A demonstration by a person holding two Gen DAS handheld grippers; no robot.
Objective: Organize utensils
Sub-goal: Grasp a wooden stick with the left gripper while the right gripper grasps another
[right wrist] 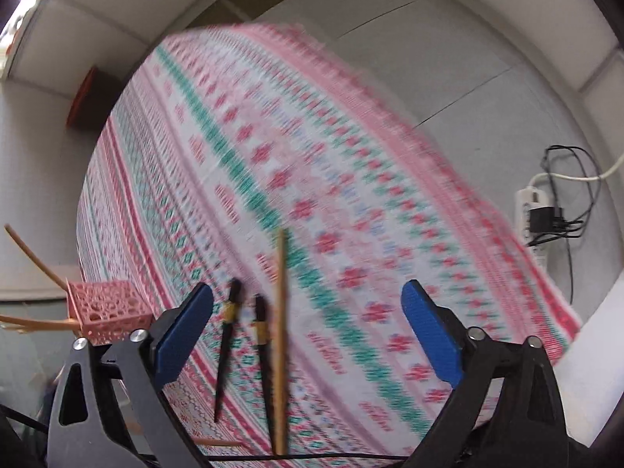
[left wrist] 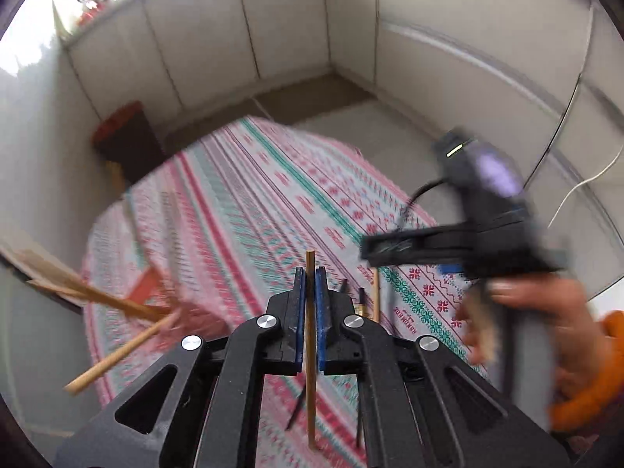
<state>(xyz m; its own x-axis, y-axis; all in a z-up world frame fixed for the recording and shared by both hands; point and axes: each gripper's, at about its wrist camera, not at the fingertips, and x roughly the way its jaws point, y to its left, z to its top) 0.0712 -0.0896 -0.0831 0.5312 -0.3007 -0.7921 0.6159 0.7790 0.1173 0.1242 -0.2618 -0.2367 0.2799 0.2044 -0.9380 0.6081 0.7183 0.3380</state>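
A table covered by a patterned cloth (right wrist: 273,179) in pink, green and white stands on a pale floor, with white panel walls behind and a power strip (right wrist: 534,210) with plugged-in cables on the floor off its right edge. Both views are blurred, so the cloth's print is smeared.

At the table's near left corner sits a pink perforated holder (right wrist: 107,310) with wooden sticks jutting from it; its lower part is cut off by the right gripper's frame.

The left gripper (left wrist: 311,312) has its blue pads pressed onto a wooden chopstick (left wrist: 310,351), held upright between them. The right gripper (right wrist: 308,327) is spread wide above the cloth near the front edge, where two black chopsticks (right wrist: 226,355) and another wooden chopstick (right wrist: 280,335) lie side by side between its fingers, untouched.
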